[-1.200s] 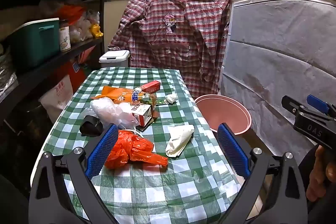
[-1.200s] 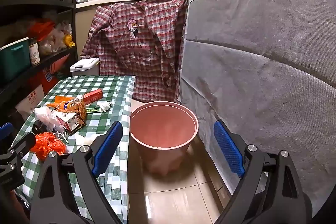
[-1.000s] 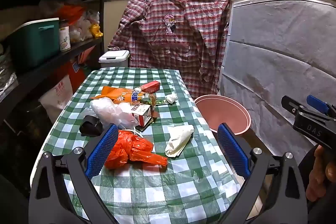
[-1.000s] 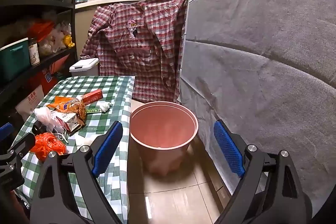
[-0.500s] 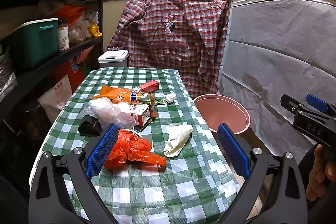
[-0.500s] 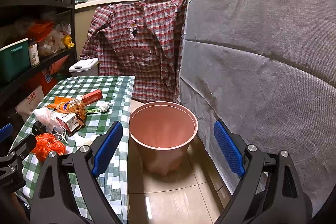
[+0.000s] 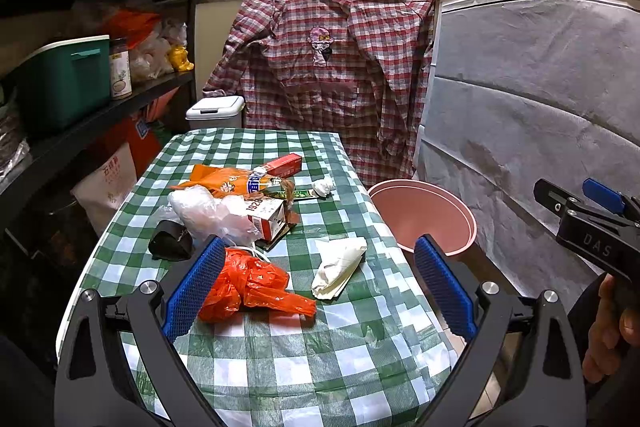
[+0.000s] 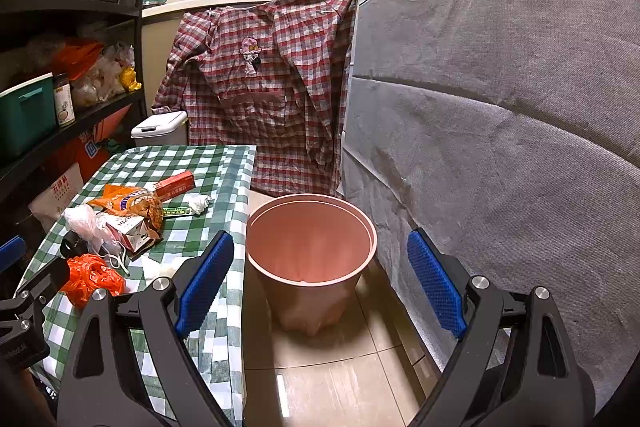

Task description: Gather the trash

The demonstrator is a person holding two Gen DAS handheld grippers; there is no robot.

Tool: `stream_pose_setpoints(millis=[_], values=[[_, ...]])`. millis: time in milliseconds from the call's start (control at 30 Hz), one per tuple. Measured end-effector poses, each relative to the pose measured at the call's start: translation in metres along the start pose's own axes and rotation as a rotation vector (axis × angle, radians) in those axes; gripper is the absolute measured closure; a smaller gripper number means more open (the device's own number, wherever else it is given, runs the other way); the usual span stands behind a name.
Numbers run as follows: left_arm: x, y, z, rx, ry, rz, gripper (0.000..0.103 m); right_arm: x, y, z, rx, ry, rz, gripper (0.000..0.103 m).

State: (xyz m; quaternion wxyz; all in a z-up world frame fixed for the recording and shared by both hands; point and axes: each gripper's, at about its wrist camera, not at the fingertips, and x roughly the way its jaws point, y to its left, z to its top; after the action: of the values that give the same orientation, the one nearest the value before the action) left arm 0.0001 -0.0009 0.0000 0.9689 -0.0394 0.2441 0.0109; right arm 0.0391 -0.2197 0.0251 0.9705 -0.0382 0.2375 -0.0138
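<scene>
Trash lies on a green checked table (image 7: 280,359): an orange plastic bag (image 7: 256,287), a white crumpled wrapper (image 7: 340,265), a clear plastic bag (image 7: 204,213), a small carton (image 7: 268,217), an orange snack bag (image 7: 228,183), a red box (image 7: 286,163), a black item (image 7: 170,245) and a tissue wad (image 7: 323,186). A pink bin (image 8: 312,247) stands on the floor right of the table. My left gripper (image 7: 316,283) is open above the table's near end, empty. My right gripper (image 8: 320,279) is open and empty before the bin.
A plaid shirt (image 7: 332,75) hangs behind the table. A grey-covered appliance (image 8: 500,107) is on the right. Dark shelves (image 7: 80,87) with a teal box stand on the left. A small white lidded bin (image 7: 216,111) sits behind the table.
</scene>
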Motion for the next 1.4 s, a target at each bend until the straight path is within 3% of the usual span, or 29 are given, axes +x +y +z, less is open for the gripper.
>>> stream_pose_setpoints(millis=[400, 533, 733, 900, 1067, 1267, 1400], values=[[-0.002, 0.007, -0.002, 0.005, -0.004, -0.003, 0.010, 0.000, -0.003, 0.003, 0.003, -0.007, -0.009, 0.019], [-0.005, 0.000, 0.000, 0.021, -0.015, -0.006, 0.013, -0.001, -0.006, 0.006, 0.015, -0.017, -0.007, 0.029], [-0.012, 0.013, 0.017, -0.012, -0.014, -0.029, 0.030, -0.007, 0.000, 0.017, 0.042, -0.050, 0.031, 0.042], [-0.016, 0.035, 0.044, -0.017, -0.051, -0.016, 0.050, -0.011, 0.014, 0.034, 0.049, -0.068, 0.087, 0.053], [-0.014, 0.066, 0.078, 0.020, -0.119, -0.010, 0.065, -0.002, 0.033, 0.065, 0.070, -0.067, 0.205, 0.062], [0.009, 0.120, 0.112, 0.075, -0.182, -0.008, 0.076, 0.026, 0.076, 0.085, 0.048, -0.038, 0.341, 0.075], [0.044, 0.155, 0.110, 0.034, -0.113, -0.034, 0.076, 0.054, 0.101, 0.074, 0.014, 0.001, 0.361, 0.075]])
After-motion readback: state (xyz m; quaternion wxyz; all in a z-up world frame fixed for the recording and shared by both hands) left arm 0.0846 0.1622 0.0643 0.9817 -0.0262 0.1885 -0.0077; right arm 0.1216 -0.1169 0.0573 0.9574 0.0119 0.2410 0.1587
